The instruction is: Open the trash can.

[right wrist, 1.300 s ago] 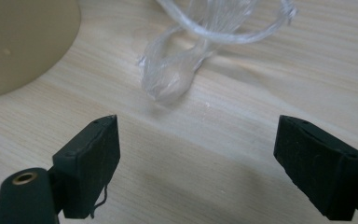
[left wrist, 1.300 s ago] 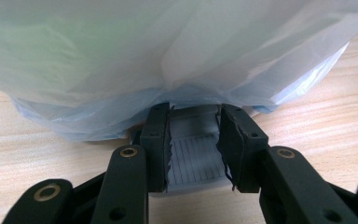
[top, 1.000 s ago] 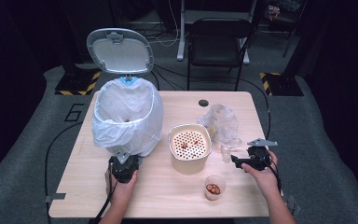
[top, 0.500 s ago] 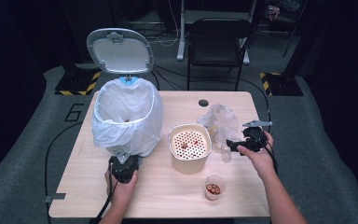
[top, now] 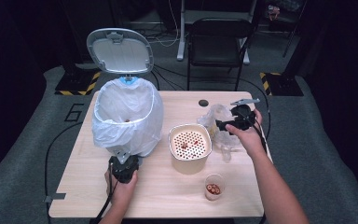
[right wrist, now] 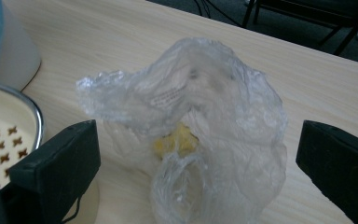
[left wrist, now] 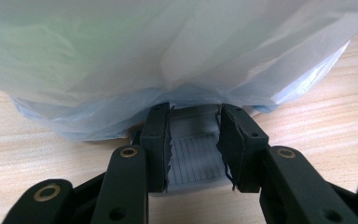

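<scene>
Right tool (top: 223, 124) jaws wide apart, crumpled clear plastic bag (right wrist: 200, 126) between them, not gripped; something yellow inside bag. Bag lies on counter (top: 168, 196) just right of cream strainer pot (top: 189, 147). Left tool (left wrist: 193, 149) jaws clamped on grey ribbed pedal (left wrist: 193, 156) at base of trash bin (top: 126, 119). Bin lined with pale plastic liner, lid (top: 120, 51) up. Small clear cup (top: 213, 186) with red bits near front edge of counter, in front of pot, apart from both tools
</scene>
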